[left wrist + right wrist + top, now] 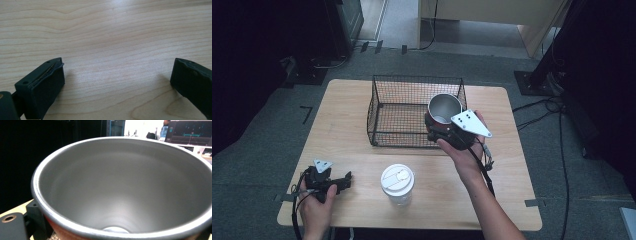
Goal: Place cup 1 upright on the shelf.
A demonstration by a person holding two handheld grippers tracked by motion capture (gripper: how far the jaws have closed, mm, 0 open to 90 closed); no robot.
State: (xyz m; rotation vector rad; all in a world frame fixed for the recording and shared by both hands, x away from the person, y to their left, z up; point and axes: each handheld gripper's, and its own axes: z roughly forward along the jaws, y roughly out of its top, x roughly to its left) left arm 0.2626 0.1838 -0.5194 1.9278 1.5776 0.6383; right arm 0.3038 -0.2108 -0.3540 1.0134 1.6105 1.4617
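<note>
A steel cup (444, 107) with a red outside is held up at the front right corner of the black wire basket (384, 107), mouth tilted toward the camera. My right gripper (439, 125) is shut on its lower wall. In the right gripper view the cup's bare grey inside (125, 182) is close up, with one black finger (33, 213) against its red side. My left gripper (343, 181) rests on the table's front left, pointing right. Its jaws stand wide open (117, 82) over bare wood, with nothing between them.
A clear plastic cup with a white lid (397, 184) stands at the table's front middle, between the two hands. The wooden table (352, 100) has bare wood left of the basket. Dark stands and cables lie on the floor around it.
</note>
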